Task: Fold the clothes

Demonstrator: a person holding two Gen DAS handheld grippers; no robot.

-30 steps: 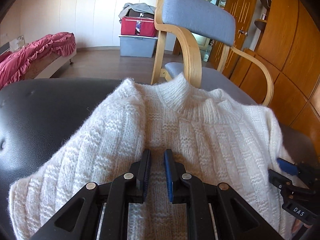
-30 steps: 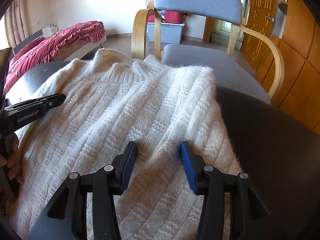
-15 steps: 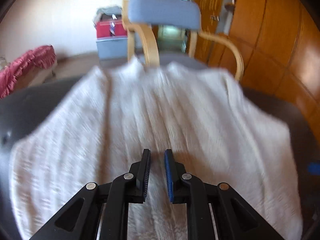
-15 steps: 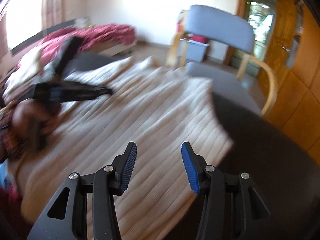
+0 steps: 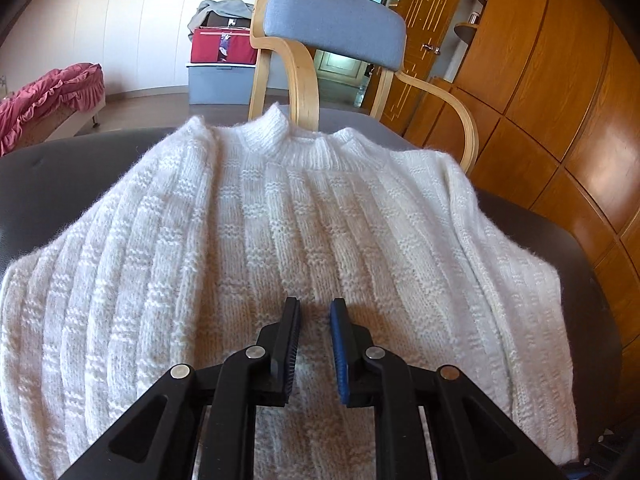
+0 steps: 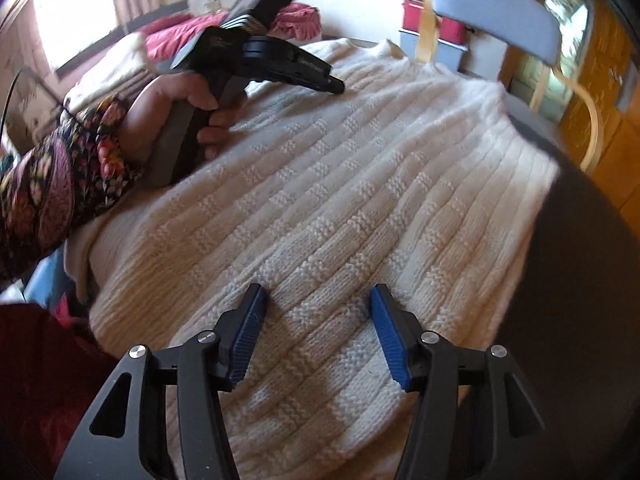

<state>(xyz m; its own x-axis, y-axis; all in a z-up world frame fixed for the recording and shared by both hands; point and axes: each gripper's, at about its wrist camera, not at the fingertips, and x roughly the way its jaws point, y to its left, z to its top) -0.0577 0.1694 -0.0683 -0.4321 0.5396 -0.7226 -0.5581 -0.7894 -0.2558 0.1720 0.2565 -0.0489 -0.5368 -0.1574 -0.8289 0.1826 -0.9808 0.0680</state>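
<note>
Sweater [image 5: 312, 248] lies spread on the dark padded surface [image 5: 80, 168] in front of you, collar at the far edge, hem near you, with both side panels apparently already turned in over the body. By the look of it you are between folds: the sides are done and the lengthwise fold is not yet made.

Your left gripper [image 5: 314, 344] hangs over the near middle of the knit with its jaws drawn close, a narrow gap between them and nothing pinched. Your right gripper [image 6: 316, 328] is spread wide over the near right part of the sweater, also holding nothing; whether its tips touch the wool I cannot tell. In the right wrist view your left hand [image 6: 168, 116] shows at the left, gripping the handle above the sweater's left side.

For the next move you likely need to open the left jaws, take the hem at two points near you, one on each side, and carry it toward the collar [image 5: 296, 136]. The knit is thick and fluffy, so bite through all the layers or the top one alone will lift.

Beyond the far edge stands a wooden armchair [image 5: 336, 20] with blue-grey cushions. Wood-panelled cupboards [image 5: 560, 100] run along the right, storage boxes [image 5: 220, 68] sit against the far wall, and a bed with a pink ruffled cover [image 5: 52, 88] lies far left.
</note>
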